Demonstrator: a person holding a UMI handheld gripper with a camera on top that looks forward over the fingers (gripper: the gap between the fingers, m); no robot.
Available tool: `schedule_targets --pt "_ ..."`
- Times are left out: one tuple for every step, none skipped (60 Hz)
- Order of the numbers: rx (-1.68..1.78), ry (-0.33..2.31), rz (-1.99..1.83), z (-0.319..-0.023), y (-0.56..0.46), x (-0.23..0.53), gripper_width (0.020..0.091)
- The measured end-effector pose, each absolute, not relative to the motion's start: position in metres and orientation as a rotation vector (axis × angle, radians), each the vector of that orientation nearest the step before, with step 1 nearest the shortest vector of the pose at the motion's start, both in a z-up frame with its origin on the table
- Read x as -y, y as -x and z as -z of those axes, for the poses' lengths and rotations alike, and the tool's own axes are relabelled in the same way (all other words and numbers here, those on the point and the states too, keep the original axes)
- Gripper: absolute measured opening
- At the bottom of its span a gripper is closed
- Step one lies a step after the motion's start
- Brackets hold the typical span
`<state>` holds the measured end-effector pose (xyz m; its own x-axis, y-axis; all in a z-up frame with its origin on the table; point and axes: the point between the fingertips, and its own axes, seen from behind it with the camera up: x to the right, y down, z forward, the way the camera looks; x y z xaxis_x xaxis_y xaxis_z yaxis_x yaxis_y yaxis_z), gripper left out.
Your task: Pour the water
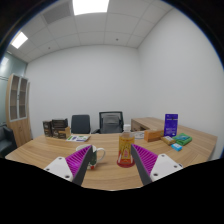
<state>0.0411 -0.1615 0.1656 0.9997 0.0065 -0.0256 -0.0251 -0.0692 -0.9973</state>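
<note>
A white mug (96, 154) with a handle stands on the wooden table (110, 178), just ahead of my left fingertip. To its right is a clear tumbler (126, 150) of orange liquid with a reddish base, upright and closer to my right finger. My gripper (110, 166) is open, its purple pads (76, 160) spread wide, and nothing is held. Both vessels lie in the gap ahead of the fingers, apart from them.
At the table's far right stand a purple box (171, 124), a wooden box (152, 133) and teal packets (180, 144). Boxes and papers (58, 129) sit at the far left. Two black chairs (111, 121) face the far edge, with a cabinet (18, 102) at the left wall.
</note>
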Motion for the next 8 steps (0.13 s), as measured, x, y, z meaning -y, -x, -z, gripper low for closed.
schedule_targets --pt "-0.010 1.643 -0.027 -0.166 -0.038 0.170 0.0836" --pt "-0.009 1.644 -0.029 -0.166 -0.035 0.178 0.0835" --pt "-0.010 1.643 -0.032 -0.167 -0.032 0.186 0.0836" --pt "-0.014 1.641 -0.038 -0.167 -0.029 0.194 0.0836" --pt "-0.023 1.639 -0.044 -0.168 -0.027 0.201 0.0836" --pt "-0.032 1.637 -0.051 -0.168 -0.024 0.209 0.0837" --pt "-0.039 1.634 -0.062 -0.169 -0.022 0.216 0.0837" --pt "-0.042 1.630 -0.074 -0.169 -0.019 0.222 0.0835"
